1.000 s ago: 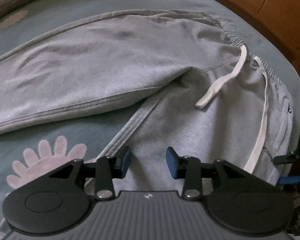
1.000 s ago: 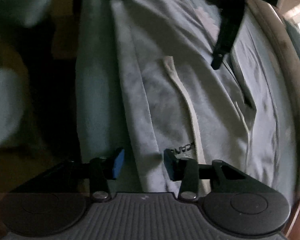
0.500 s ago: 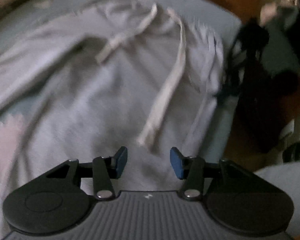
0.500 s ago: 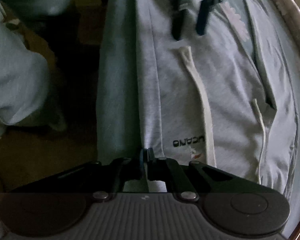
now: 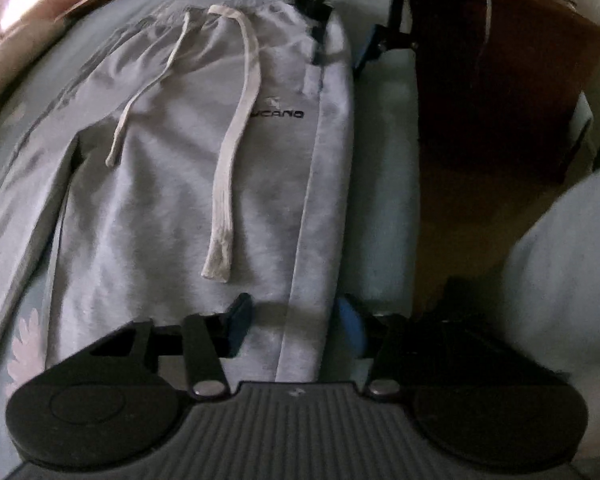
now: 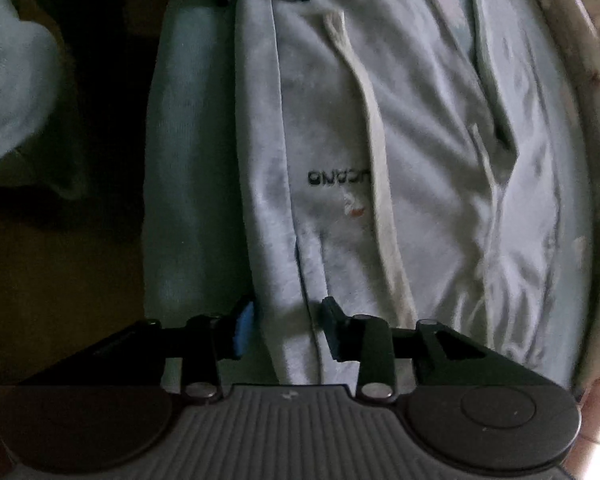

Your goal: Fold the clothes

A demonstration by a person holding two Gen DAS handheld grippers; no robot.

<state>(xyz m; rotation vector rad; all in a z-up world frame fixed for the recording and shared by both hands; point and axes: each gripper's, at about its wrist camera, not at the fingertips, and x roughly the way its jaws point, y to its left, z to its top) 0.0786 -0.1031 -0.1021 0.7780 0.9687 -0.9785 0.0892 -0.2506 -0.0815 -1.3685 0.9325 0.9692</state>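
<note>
Grey pants (image 5: 172, 184) spread flat on bed (image 5: 384, 184), one leg laid over, drawstring (image 5: 236, 148) loose. Both claws released, straddling the side seam: left (image 5: 296, 326), right (image 6: 286, 330). Further folds left.

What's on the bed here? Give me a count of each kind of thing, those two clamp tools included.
Grey sweatpants: 1
White drawstring ends, wide one and thin one: 2
Hand-held grippers, left and right, both open over the pants' side edge: 2
Blue-grey bedsheet with pink flower print: 1
Total: 6
</note>
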